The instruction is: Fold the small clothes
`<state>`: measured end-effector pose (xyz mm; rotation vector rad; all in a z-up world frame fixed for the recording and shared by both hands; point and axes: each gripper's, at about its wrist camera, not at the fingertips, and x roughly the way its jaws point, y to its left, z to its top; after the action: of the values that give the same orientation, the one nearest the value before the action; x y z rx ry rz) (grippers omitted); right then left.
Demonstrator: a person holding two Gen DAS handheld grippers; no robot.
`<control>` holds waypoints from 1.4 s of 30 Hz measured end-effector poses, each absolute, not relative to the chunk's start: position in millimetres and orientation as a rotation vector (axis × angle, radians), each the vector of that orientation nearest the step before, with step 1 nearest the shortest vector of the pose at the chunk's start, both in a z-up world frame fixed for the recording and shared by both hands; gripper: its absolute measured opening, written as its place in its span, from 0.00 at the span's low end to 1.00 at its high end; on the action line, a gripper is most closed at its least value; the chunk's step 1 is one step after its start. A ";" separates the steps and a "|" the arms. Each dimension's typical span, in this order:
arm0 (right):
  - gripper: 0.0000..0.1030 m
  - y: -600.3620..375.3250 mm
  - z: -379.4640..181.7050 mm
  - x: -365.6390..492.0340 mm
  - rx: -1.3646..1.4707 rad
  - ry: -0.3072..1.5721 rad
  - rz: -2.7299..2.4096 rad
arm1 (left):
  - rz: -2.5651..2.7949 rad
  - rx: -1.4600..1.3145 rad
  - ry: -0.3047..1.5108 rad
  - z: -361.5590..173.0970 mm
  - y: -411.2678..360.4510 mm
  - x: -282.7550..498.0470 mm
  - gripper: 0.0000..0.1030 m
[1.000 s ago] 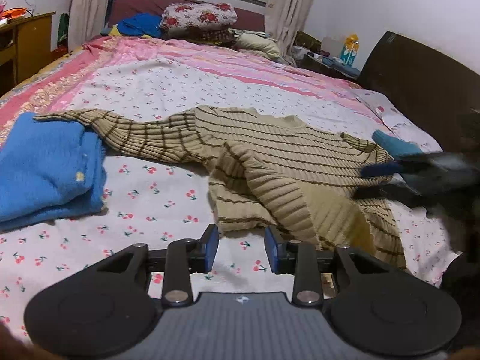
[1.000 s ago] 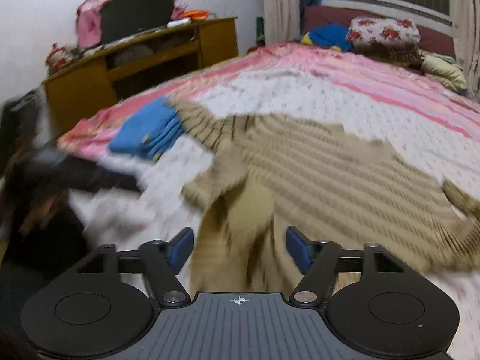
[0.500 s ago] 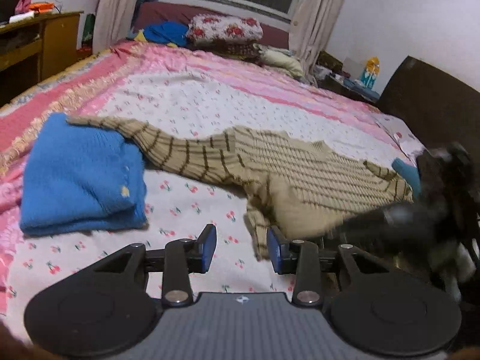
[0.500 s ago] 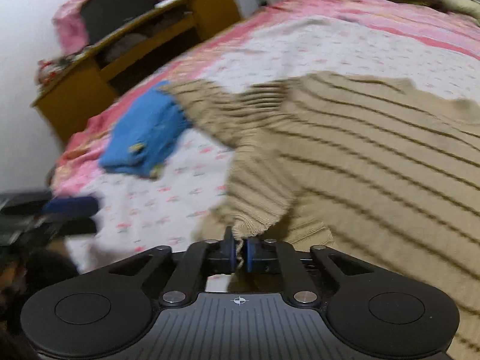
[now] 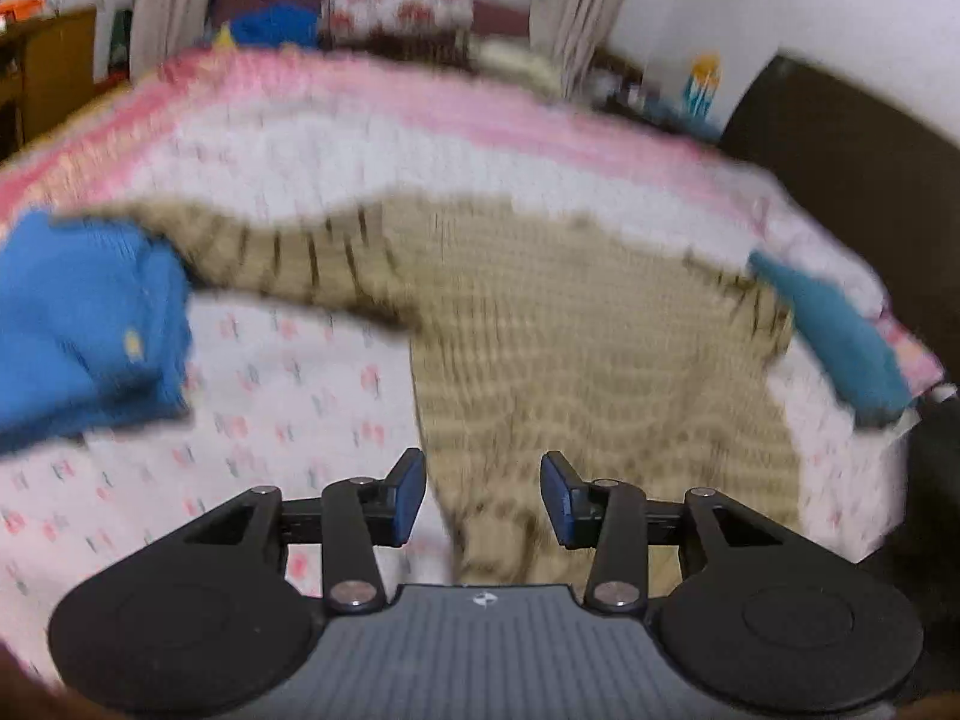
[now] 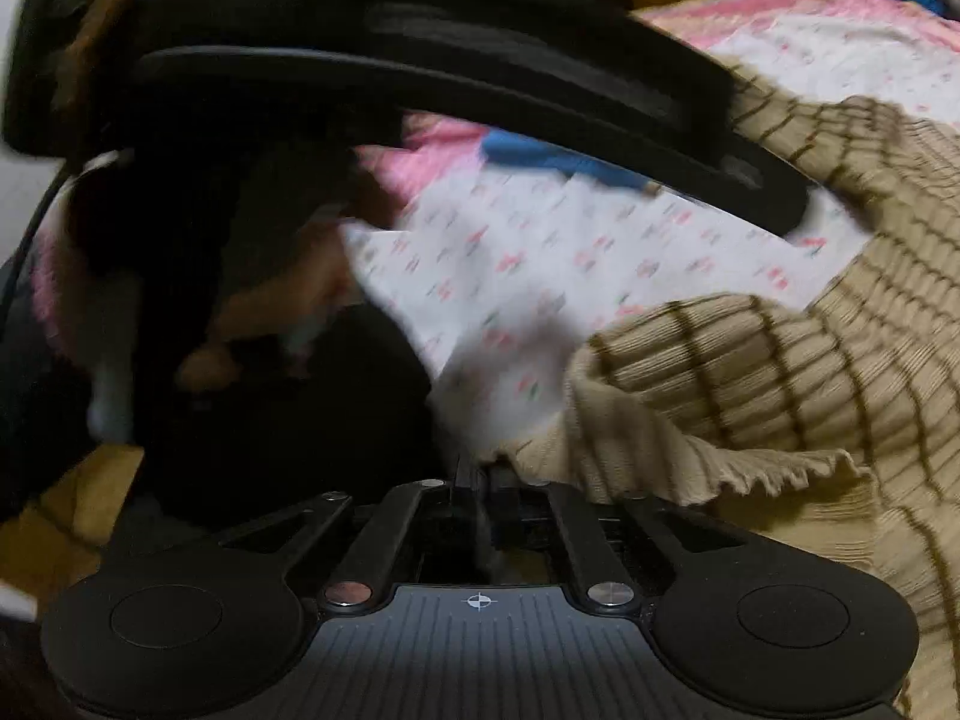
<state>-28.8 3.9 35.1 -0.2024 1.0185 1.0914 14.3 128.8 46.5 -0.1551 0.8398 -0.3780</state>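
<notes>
A beige ribbed sweater with dark stripes (image 5: 570, 324) lies spread on the cherry-print bedsheet (image 5: 288, 396), one sleeve stretched left. My left gripper (image 5: 483, 498) hovers over its bottom hem. Its jaws are opening, the hem lies between the blue pads (image 5: 411, 495), and they do not press on it. My right gripper (image 6: 480, 480) looks closed on a corner of the sweater's frilled hem (image 6: 690, 468). Its jaws are starting to open with the cloth still between them. The left gripper's black body (image 6: 420, 90) crosses the top of the right wrist view.
A folded blue garment (image 5: 84, 330) sits at the left by the sleeve end. A teal cloth (image 5: 840, 336) lies at the bed's right edge beside a dark headboard (image 5: 852, 180). Pillows (image 5: 396, 6) are at the far end, a wooden cabinet (image 5: 54, 72) far left. A hand (image 6: 270, 312) is below the left gripper.
My right gripper closed on the folded-over hem and drew it toward the bed's near edge, so the sweater body now lies flat. The left gripper's jaws have widened. The right gripper has left the left wrist view.
</notes>
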 end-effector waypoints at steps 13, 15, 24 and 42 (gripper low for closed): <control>0.23 -223.0 63.1 -56.6 0.150 1.111 0.441 | -0.325 -0.061 0.970 18.8 118.1 -5.1 0.45; 0.28 -240.7 50.2 -63.5 0.221 1.156 0.391 | -0.332 -0.069 0.957 22.5 117.4 -7.5 0.45; 0.39 -230.7 12.3 -53.5 0.495 1.200 0.342 | -0.345 -0.108 0.899 39.1 114.0 -19.2 0.46; 0.08 -297.0 79.6 -70.5 0.325 1.063 0.172 | -0.426 -0.098 0.914 40.2 90.1 -18.0 0.48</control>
<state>-70.5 -297.0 79.6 0.3249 1.0626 0.1725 -18.0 90.1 40.2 -0.0977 0.9145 -0.4259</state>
